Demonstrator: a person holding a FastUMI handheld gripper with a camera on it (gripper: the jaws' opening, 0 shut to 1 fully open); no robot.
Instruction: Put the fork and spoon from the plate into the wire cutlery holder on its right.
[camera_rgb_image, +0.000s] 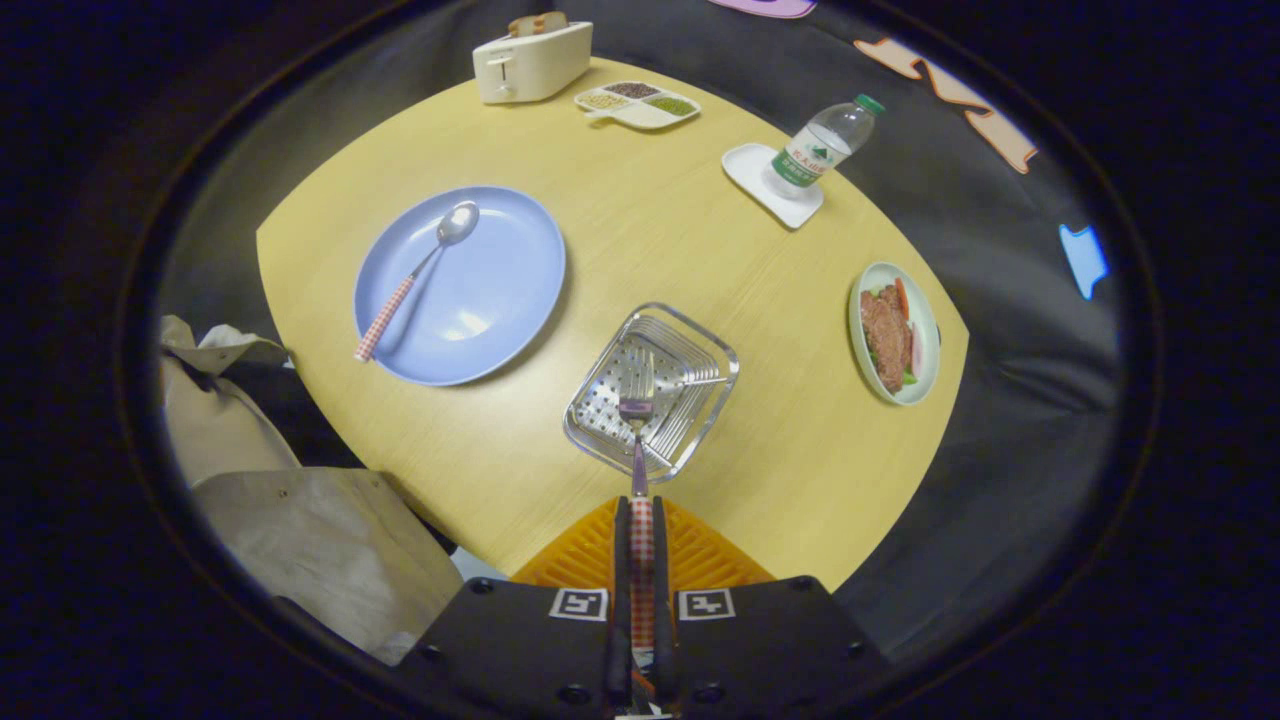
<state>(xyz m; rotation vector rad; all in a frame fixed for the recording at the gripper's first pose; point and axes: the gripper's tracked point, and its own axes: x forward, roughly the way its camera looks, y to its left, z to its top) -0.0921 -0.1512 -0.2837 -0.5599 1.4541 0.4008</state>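
My gripper (640, 515) is shut on the checked handle of the fork (637, 420), both fingers pressing it. The fork's tines hang above the wire cutlery holder (700, 345), a square metal basket on the yellow table just ahead of my fingers. The spoon (415, 275), with a matching red-checked handle, lies on the blue plate (500, 300) to the left of the holder, its bowl pointing away and its handle end over the plate's near rim.
A dish of food (895, 335) sits right of the holder. Farther off stand a water bottle (825, 145) on a white coaster, a divided snack tray (640, 103) and a toaster (530, 62). A person's beige sleeve (300, 530) is left of my fingers.
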